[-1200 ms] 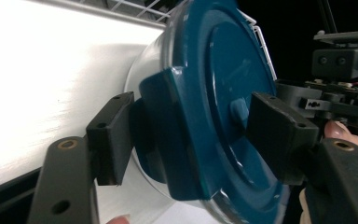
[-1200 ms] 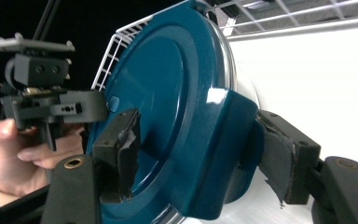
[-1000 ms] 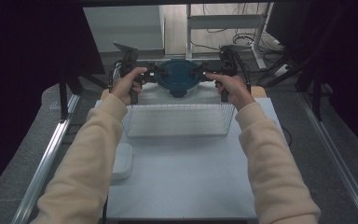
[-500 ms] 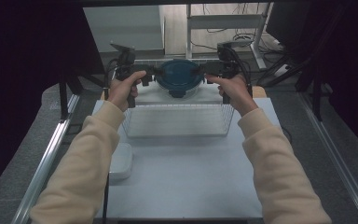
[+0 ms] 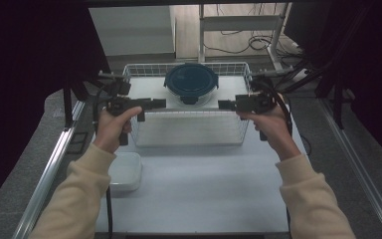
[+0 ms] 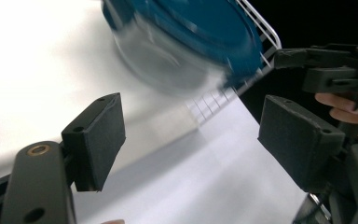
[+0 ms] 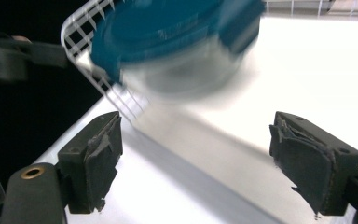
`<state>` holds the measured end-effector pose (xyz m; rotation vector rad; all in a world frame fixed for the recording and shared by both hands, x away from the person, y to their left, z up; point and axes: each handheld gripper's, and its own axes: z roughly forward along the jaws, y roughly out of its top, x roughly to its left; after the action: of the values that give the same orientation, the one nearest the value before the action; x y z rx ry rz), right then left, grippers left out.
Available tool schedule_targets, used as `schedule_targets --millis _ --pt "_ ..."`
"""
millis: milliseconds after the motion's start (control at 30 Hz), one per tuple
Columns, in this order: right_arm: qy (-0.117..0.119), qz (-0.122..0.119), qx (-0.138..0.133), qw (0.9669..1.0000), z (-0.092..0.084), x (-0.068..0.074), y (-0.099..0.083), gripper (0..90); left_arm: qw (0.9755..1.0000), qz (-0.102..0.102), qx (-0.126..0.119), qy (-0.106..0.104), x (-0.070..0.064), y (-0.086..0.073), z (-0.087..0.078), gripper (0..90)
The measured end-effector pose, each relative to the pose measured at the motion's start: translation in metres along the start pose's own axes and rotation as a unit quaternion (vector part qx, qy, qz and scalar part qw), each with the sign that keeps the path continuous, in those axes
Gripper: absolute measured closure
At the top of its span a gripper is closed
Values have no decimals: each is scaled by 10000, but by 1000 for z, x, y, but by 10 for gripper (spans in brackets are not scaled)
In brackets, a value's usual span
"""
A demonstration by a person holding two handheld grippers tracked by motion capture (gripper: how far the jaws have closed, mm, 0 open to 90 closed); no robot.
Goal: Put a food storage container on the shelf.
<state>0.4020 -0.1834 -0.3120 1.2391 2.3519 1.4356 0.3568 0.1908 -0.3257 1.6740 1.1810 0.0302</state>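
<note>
The white worktop (image 5: 194, 189) carries a wire basket (image 5: 189, 130) at its far edge. Inside, against the basket's far wall, sits the round glass container (image 5: 191, 84) with its dark teal lid. My left gripper (image 5: 154, 104) and right gripper (image 5: 226, 104) flank it, jaws just opened wide and empty. The gripper views reveal its clear glass side (image 7: 191, 70), though blurred.

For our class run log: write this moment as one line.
container: in wire basket | left gripper: open, empty | right gripper: open, empty
</note>
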Motion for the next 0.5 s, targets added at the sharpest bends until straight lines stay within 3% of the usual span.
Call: schedule_targets --millis 200,500 --pt "-20 -308 -99 9995 -14 10 -47 197 9996 174 59 230 0 -48 -13 232" --pt "60 -318 -32 9995 -22 18 -99 225 9978 424 121 500 2 -114 -24 245"
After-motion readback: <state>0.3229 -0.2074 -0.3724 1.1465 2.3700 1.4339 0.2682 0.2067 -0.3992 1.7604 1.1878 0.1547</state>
